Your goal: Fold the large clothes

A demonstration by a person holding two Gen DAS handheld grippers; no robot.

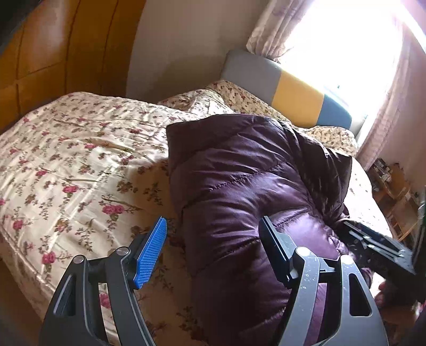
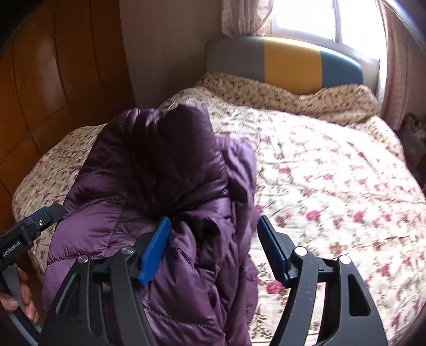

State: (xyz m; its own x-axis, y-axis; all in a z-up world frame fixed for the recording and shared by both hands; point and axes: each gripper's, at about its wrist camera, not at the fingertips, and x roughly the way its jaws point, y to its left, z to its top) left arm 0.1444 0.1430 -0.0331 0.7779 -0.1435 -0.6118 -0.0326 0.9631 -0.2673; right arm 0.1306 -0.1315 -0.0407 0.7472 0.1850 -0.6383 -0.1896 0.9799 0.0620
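A dark purple quilted puffer jacket (image 1: 247, 186) lies bunched and partly folded on a bed with a floral cover (image 1: 80, 159). My left gripper (image 1: 213, 226) hovers over the jacket's near left edge; its jaws stand apart and neither pad presses on the fabric. In the right wrist view the same jacket (image 2: 149, 186) fills the lower left. My right gripper (image 2: 214, 223) is open above the jacket's rumpled right edge, its left blue pad close to the fabric, its right pad over the bedcover (image 2: 332, 186). Each view catches the other gripper at its edge.
A headboard (image 2: 290, 61) in grey, yellow and blue stands under a bright curtained window (image 2: 306, 16). Wooden wardrobe doors (image 1: 53, 53) rise on the left. A cluttered wooden shelf (image 1: 394, 191) stands beside the bed. A hand (image 2: 21, 298) holds the left gripper's handle.
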